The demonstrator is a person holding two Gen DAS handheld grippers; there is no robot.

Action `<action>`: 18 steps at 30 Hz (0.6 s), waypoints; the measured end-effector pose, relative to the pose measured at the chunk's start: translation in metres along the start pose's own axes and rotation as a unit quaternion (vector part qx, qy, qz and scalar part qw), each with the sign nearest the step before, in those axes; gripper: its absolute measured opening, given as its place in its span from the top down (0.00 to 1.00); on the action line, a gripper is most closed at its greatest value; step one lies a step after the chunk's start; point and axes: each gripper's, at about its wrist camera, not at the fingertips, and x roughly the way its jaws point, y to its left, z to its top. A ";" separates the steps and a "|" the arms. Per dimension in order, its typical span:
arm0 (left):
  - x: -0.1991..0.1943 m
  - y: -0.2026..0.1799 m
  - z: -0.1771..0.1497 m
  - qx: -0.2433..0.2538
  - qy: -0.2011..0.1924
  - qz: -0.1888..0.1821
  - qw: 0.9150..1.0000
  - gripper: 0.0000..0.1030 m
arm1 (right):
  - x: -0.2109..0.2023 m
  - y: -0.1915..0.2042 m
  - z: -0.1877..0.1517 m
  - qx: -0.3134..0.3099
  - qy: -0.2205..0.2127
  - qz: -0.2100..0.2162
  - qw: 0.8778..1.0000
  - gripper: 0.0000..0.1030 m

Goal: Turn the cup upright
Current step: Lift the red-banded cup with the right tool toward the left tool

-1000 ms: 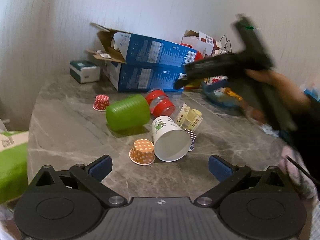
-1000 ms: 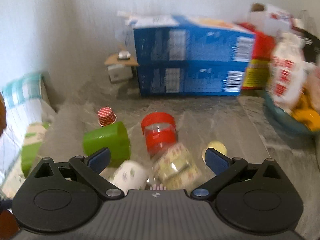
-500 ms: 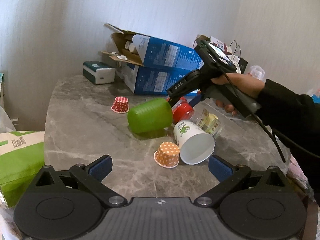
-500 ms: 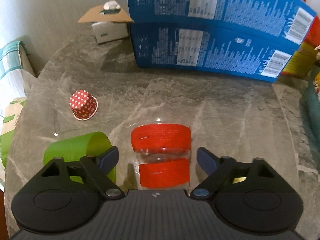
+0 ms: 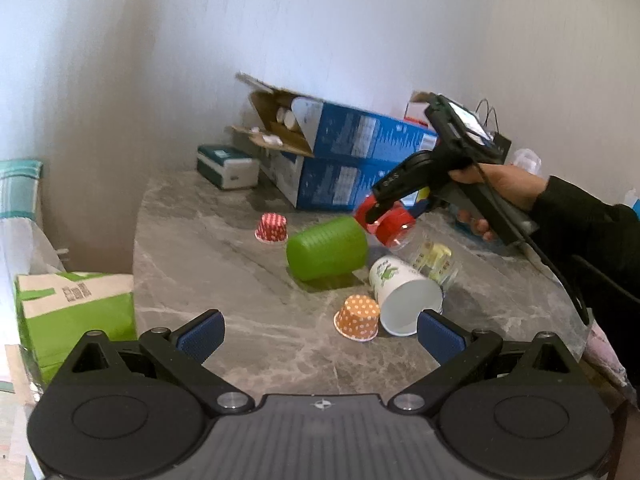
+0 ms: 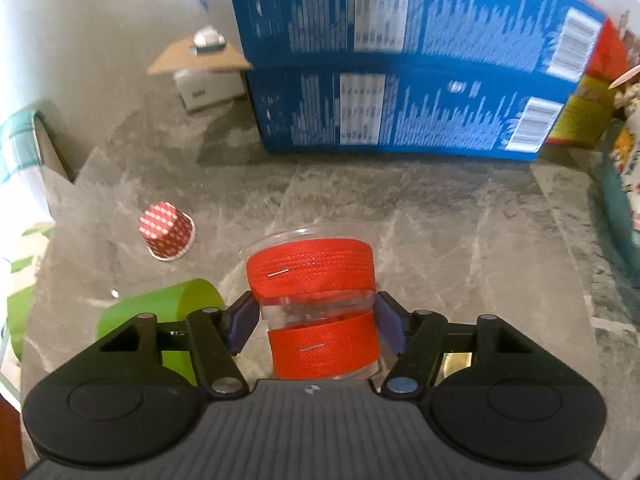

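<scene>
A clear plastic cup with two red bands (image 6: 316, 304) lies on its side on the grey marble table (image 6: 480, 240). My right gripper (image 6: 316, 322) is shut on it, one blue pad on each side of the clear strip between the bands. In the left wrist view the same cup (image 5: 386, 220) sits in the right gripper (image 5: 376, 216), lifted a little off the table. My left gripper (image 5: 320, 334) is open and empty, held back near the table's front edge.
A green cup (image 5: 328, 248) lies on its side left of the red-banded cup. A white paper cup (image 5: 404, 296), an orange dotted cup (image 5: 358, 318), a red dotted cup (image 5: 272, 228) and a clear labelled cup (image 5: 434, 260) are nearby. Blue boxes (image 6: 400, 80) stand behind.
My right gripper came down over the red-banded cup and closed on it. My left gripper pulled back and stayed open.
</scene>
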 end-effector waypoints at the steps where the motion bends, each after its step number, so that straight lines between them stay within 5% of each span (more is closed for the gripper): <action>1: -0.004 -0.002 0.001 0.000 -0.004 0.000 1.000 0.00 | -0.010 0.001 -0.001 -0.001 -0.008 -0.001 1.000 0.37; 9: -0.041 -0.022 0.003 -0.002 -0.020 -0.006 1.000 0.00 | -0.122 0.011 -0.031 0.016 -0.094 0.037 0.995 0.37; 18: -0.075 -0.023 -0.019 -0.034 0.005 -0.028 0.999 0.00 | -0.185 0.032 -0.152 0.044 -0.086 0.069 0.993 0.37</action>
